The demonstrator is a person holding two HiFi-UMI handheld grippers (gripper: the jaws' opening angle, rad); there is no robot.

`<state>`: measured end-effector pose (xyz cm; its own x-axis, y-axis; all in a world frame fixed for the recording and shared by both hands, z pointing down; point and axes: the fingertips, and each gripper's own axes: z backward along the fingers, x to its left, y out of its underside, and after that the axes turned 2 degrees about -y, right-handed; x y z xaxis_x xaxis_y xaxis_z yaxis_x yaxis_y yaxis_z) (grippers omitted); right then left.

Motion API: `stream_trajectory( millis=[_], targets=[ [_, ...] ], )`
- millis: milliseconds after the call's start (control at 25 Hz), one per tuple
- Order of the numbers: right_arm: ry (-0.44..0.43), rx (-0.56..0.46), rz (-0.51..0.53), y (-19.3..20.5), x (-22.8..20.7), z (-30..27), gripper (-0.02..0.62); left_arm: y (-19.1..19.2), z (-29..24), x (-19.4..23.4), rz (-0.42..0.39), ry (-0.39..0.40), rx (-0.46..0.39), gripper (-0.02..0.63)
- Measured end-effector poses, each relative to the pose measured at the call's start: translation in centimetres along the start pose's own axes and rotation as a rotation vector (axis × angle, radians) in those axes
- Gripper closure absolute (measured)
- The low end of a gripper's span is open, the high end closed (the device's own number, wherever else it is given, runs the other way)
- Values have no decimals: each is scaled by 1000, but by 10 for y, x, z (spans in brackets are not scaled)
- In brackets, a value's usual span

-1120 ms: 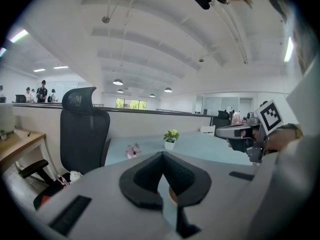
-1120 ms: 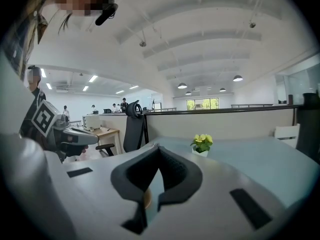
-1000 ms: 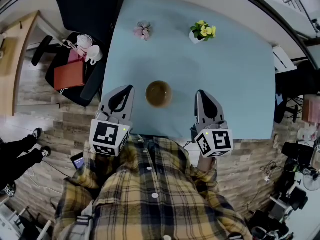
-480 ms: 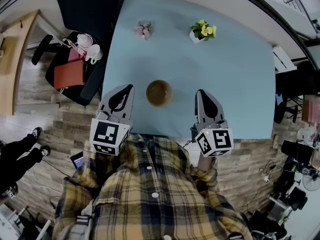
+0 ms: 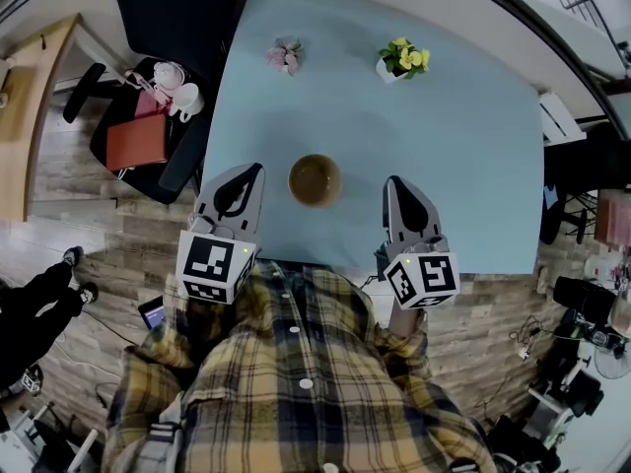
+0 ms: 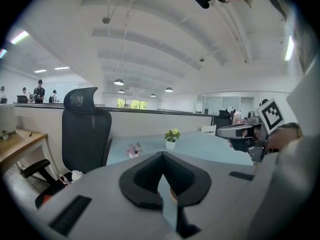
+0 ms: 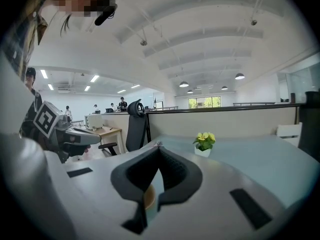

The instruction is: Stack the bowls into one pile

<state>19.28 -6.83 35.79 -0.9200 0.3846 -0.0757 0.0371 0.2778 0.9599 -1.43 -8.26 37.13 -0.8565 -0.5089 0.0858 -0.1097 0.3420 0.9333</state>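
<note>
Sitting near the front edge of the table [image 5: 463, 146], the bowl [image 5: 315, 180] lies between the two grippers and touches neither. Whether it is one bowl or several nested, the head view does not tell.

The left gripper [image 5: 255, 169] has its tips just left of the bowl. Its jaws are clenched together on nothing, and only a brown sliver of the bowl [image 6: 173, 194] shows below them in its own view. The right gripper [image 5: 391, 181] is a little further off on the other side, also closed and empty. The bowl's rim [image 7: 148, 196] peeks through the notch under its pads.

Nothing stands between either gripper and the bowl. Well beyond it, towards the far edge, are a pink plant [image 5: 284, 56] and a yellow plant [image 5: 402, 60] in a white pot, set apart from each other.

Off the table's left side is a black chair [image 5: 168, 8], with white cups [image 5: 184, 99] and a red pad [image 5: 136, 142] on a seat beside it.

Each gripper carries a cube [image 5: 215, 266] with black-and-white square markers (patterns only, no words). A plaid shirt [image 5: 296, 382] fills the bottom of the head view.
</note>
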Motion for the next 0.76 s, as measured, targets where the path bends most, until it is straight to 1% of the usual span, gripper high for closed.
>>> stream_trajectory(
  millis=[320, 760],
  targets=[
    [-5, 5, 5, 2, 1, 1, 594, 1, 2, 4, 0, -13, -1, 615],
    [5, 16, -2, 8, -2, 1, 594, 4, -3, 7, -4, -12, 1, 615]
  ],
)
